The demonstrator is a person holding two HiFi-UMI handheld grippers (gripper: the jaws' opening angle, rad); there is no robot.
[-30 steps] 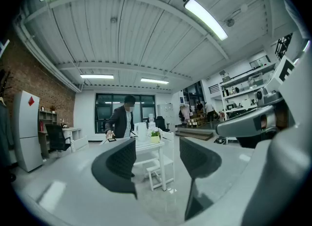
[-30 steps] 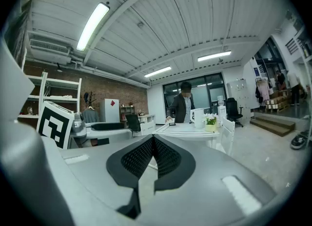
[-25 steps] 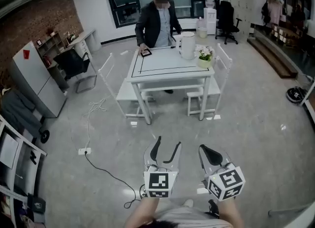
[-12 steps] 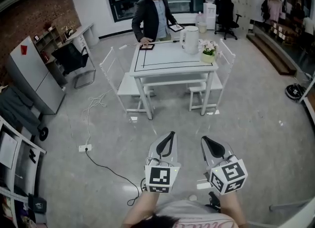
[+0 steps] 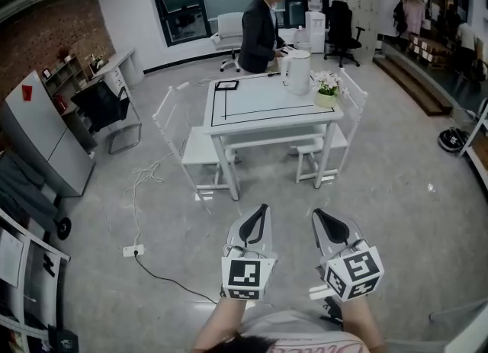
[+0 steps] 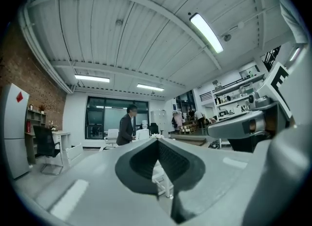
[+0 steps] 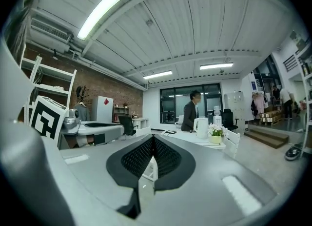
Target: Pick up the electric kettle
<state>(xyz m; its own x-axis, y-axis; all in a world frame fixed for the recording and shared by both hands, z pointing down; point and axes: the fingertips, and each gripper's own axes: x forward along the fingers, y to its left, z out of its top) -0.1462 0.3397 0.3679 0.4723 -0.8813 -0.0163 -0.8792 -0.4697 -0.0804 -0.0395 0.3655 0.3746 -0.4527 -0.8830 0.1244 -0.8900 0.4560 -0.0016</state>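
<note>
No writing, label or number can be read anywhere.

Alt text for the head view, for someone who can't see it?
The left claw and right claw, both shut and empty, hang low over the floor, well short of a white table. The kettle stands at its far right corner beside a potted flower; a person stands behind.

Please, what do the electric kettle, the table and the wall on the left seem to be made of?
Electric kettle: probably plastic, white and smooth with a soft sheen, though it is too far away to be sure.
Table: white matte top and legs, perhaps painted wood or laminate.
Wall: red-brown brick, rough, and the brick pattern shows.
</note>
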